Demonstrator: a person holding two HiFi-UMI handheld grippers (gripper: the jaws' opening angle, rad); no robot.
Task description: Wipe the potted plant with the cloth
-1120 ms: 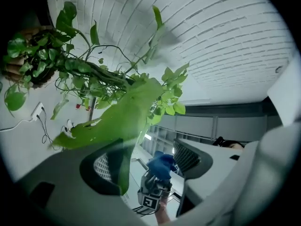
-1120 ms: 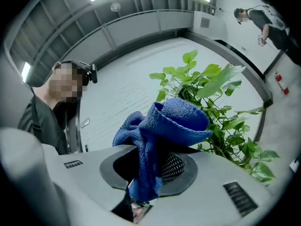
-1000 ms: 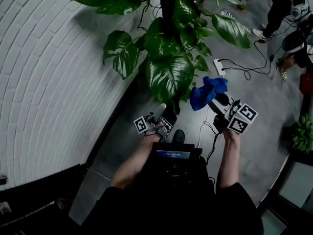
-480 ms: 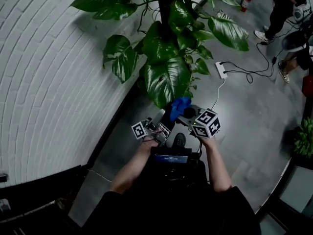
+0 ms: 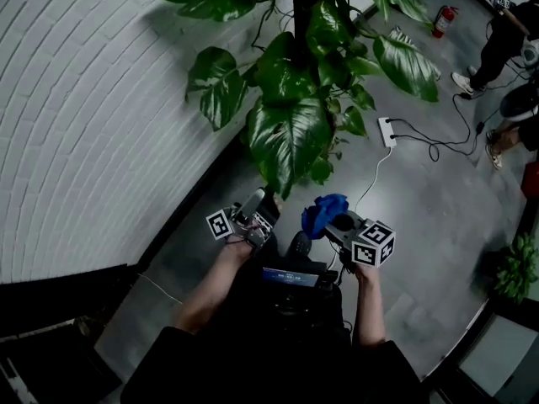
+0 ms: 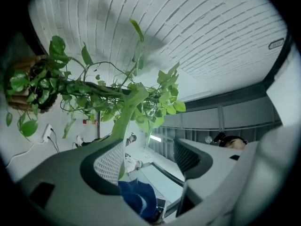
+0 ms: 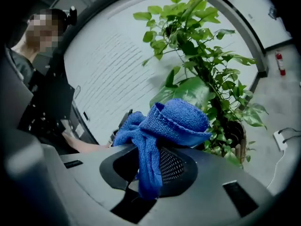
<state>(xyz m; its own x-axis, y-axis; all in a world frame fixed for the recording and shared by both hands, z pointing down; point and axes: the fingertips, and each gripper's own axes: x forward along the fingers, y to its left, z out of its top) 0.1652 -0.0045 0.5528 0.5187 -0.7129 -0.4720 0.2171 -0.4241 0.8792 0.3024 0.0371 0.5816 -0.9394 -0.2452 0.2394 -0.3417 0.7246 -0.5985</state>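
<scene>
White brick wall [image 5: 93, 124] is seen to the left of both hand-held grippers, and grey floor [image 5: 421, 217] lies beneath them. The potted plant [image 5: 290, 133] stands just ahead of and above the left hand-held gripper [image 6: 149, 158], whose jaws are spread wide. One long leaf [image 6: 127, 112] hangs beside one pad and is not pinched. The right hand-held gripper [image 7: 148, 166] is seen just right of the left one, under the foliage. Its jaws are clamped on the blue cloth [image 7: 174, 121], which is bunched above its fingertips near the lowest leaves. Contact with them cannot be told.
</scene>
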